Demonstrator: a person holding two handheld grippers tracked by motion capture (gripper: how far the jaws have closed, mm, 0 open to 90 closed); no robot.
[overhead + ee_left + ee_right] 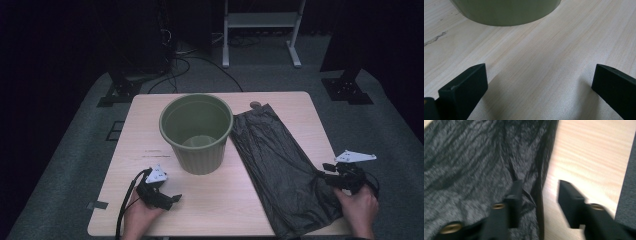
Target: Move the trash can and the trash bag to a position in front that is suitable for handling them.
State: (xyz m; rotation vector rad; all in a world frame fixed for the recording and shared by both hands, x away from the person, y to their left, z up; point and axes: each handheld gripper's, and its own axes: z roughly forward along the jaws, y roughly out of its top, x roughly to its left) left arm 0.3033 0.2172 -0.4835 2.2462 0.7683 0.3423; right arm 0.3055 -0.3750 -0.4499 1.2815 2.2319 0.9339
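No readable writing or brands anywhere. Room: dark, black drapes, grey carpet floor (65,165), white stand (260,30) at the back, cables (185,60) on the floor, 2 black bases either side. Table (150,125): pale wood grain, a few dark scuffs at its left, tape bit on the near-left edge.

Bag (280,165): black, crinkled, flat on the table's right half, running from beside the bin to the near edge, touching or nearly touching the bin. Bin (197,132): green, ribbed, upright, at table centre-back.

R gripper (330,175) sits at the bag's right edge; jaws parted. In the right gripper view 1 jaw is over the bag (469,165), the other over bare wood, the bag's edge between them, not pinched. Blurry.

L gripper (167,197) is near-left on the table, jaws wide apart, nothing but bare wood between; bin base (506,12) ahead.
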